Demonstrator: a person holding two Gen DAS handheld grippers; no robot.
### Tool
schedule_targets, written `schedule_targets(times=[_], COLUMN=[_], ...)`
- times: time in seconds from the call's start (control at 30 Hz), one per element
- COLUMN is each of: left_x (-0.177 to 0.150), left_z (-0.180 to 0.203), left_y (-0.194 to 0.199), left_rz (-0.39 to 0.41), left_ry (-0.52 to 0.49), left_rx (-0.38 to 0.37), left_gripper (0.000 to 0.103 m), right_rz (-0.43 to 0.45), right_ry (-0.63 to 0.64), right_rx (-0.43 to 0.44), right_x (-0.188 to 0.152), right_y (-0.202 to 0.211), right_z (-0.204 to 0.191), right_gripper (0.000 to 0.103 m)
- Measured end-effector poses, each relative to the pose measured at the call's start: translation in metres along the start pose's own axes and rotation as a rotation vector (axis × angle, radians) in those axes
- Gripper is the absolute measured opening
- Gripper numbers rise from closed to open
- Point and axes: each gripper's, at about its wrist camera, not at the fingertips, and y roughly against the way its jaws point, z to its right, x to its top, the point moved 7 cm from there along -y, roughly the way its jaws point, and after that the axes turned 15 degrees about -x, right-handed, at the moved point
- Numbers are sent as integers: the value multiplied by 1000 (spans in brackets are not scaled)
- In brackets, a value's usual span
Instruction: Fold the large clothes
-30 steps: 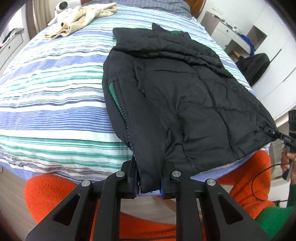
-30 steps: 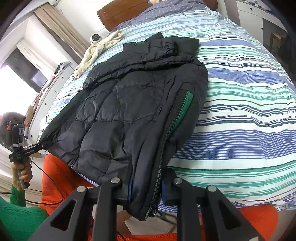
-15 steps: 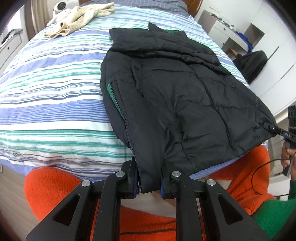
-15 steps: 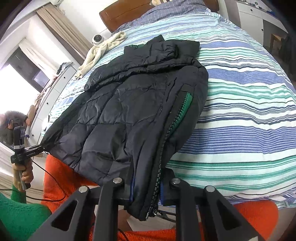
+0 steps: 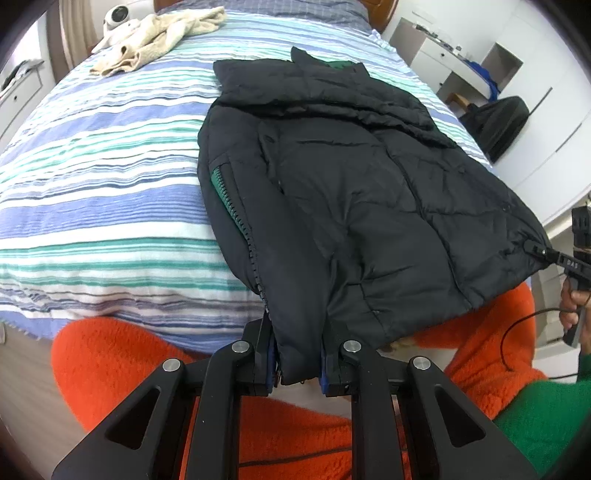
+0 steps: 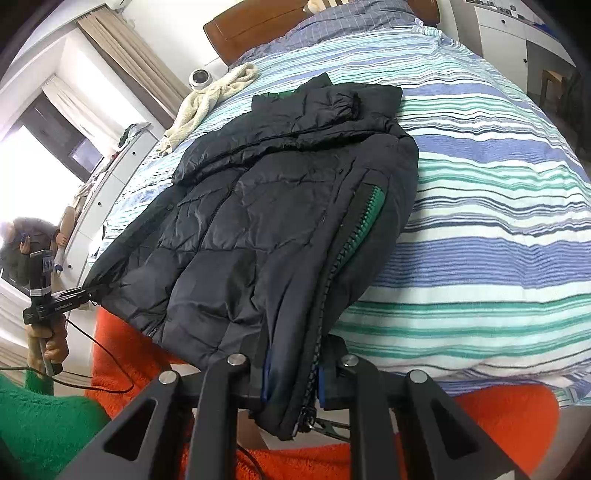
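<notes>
A black puffer jacket (image 5: 362,177) with green lining lies on the striped bed, sleeves folded over its upper part, hem hanging past the near edge. My left gripper (image 5: 297,363) is shut on the hem beside the zipper. The other gripper (image 5: 543,253) shows at the right, clamping the hem's far corner. In the right wrist view the jacket (image 6: 258,206) fills the centre. My right gripper (image 6: 291,384) is shut on the hem at the zipper end, and the other gripper (image 6: 79,295) grips the left corner.
The striped bed cover (image 5: 92,177) spreads left of the jacket. A cream towel (image 5: 159,33) and a small white camera (image 5: 116,14) lie near the headboard. White cabinets (image 5: 546,122) and a dark bag (image 5: 498,122) stand to the right. Orange trousers (image 5: 110,354) are below.
Both grippers have moved forward toward the headboard with the hem, so the jacket looks larger and closer. The grips have not changed.
</notes>
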Motion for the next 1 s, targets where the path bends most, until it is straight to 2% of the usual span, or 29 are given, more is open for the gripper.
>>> schedule_targets(times=[0.2,0.3,0.37,0.47,0.57,0.67,0.73,0.83,0.93,1.0], left_x=[-14,-15,-5,29,69,126,164,212,245,253], left_z=[2,14,27,45,47,39,31,10,-16,-31], left_y=[20,50,77,121,132,109,83,30,-20,-44], left_rz=[-22,-31,4,92,164,229,256,260,247,232], left_ry=[-5,19,0,-37,-55,-59,-50,-19,19,42], left_rx=[3,-33,-71,-104,-124,-131,-140,-131,-82,-63], left_gripper=[16,16,16,16,16,16,17,17,19,31], right_rz=[-31,-45,-30,35,111,149,160,133,99,70], right_ry=[-34,-106,-140,-168,-227,-279,-306,-377,-455,-510], right_rx=[58,184,274,379,442,451,450,427,396,370], right_x=[-8,-6,5,38,86,141,178,234,266,271], right_y=[14,38,60,99,114,90,60,-12,-80,-119], right_z=[0,-3,-6,-2,17,39,53,76,90,93], right_gripper=[17,17,17,16,16,16,16,16,17,20])
